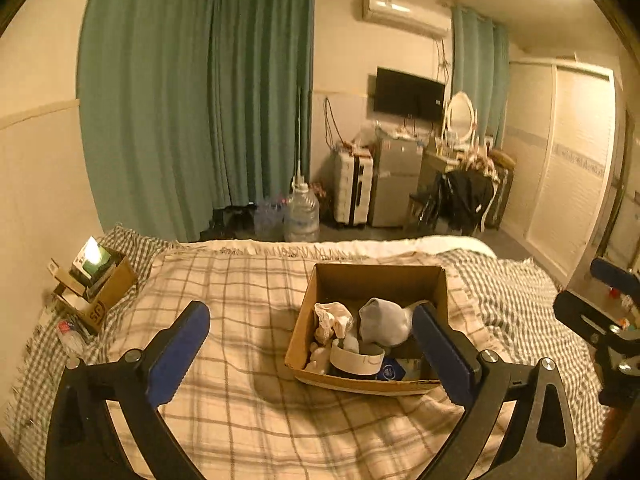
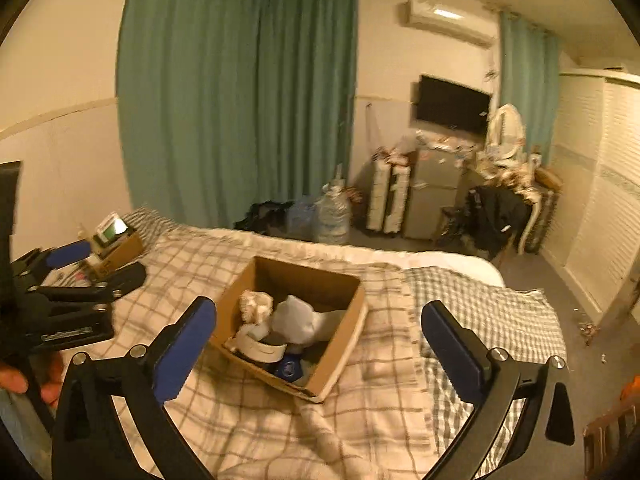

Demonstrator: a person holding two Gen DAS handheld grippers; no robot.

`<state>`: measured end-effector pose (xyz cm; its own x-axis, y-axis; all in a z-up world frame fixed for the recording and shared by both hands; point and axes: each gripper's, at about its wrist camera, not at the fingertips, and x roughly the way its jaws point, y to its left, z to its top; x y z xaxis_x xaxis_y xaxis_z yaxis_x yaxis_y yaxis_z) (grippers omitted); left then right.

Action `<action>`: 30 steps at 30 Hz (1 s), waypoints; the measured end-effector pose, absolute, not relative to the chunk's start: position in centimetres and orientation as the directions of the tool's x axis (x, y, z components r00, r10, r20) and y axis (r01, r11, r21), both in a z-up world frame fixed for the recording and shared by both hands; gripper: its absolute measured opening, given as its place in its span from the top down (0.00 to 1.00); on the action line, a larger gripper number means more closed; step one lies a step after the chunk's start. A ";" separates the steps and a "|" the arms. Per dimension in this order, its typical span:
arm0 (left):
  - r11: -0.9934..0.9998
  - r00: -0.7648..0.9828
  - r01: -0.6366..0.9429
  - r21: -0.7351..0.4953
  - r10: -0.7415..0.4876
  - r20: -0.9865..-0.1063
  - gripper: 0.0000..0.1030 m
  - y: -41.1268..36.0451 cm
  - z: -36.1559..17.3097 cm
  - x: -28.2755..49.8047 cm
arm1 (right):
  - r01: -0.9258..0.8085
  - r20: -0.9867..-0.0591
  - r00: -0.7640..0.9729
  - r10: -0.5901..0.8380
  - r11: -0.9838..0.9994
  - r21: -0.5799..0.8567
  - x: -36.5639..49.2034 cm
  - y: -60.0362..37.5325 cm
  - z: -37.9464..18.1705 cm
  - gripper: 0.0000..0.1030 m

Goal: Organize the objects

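Observation:
An open cardboard box (image 1: 376,276) sits on the plaid blanket in the left wrist view. It holds a grey sock (image 1: 382,320), a crumpled pale cloth (image 1: 332,320), a white band (image 1: 354,360) and a blue item (image 1: 388,371). My left gripper (image 1: 312,344) is open and empty, raised over the bed in front of the box. The same box (image 2: 352,320) shows in the right wrist view, between the fingers of my right gripper (image 2: 320,340), which is open and empty. The left gripper (image 2: 72,276) shows at the left edge there.
A second, smaller cardboard box (image 1: 100,292) with packets stands at the bed's far left corner (image 2: 120,246). The bed (image 1: 240,320) is covered by a plaid blanket over a checked sheet. Beyond it are water jugs (image 1: 302,212), a suitcase, a small fridge and green curtains.

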<state>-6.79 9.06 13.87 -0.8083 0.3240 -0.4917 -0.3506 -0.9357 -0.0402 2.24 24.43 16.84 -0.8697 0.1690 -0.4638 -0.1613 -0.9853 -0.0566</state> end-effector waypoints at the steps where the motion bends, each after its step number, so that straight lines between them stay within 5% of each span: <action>1: -0.937 -0.813 -0.346 -0.050 0.326 -0.483 0.00 8.9 13.3 -6.5 | -0.174 -0.457 -0.870 0.184 -0.983 -0.065 2.3 24.3 16.4 0.01; 11: -0.971 -0.877 -0.239 -0.015 0.222 -0.426 0.00 7.4 5.7 -5.4 | -0.202 -0.391 -0.891 0.231 -0.973 -0.116 0.2 23.1 9.2 0.01; 15: -0.973 -0.867 -0.230 0.015 0.198 -0.457 0.00 6.9 2.2 -5.2 | -0.201 -0.445 -0.870 0.213 -0.977 -0.075 -1.1 23.6 6.1 0.01; 30: -0.972 -0.877 -0.228 0.059 0.179 -0.446 0.00 7.6 1.6 -4.5 | -0.176 -0.479 -0.857 0.189 -0.982 -0.073 -1.4 22.8 4.6 0.01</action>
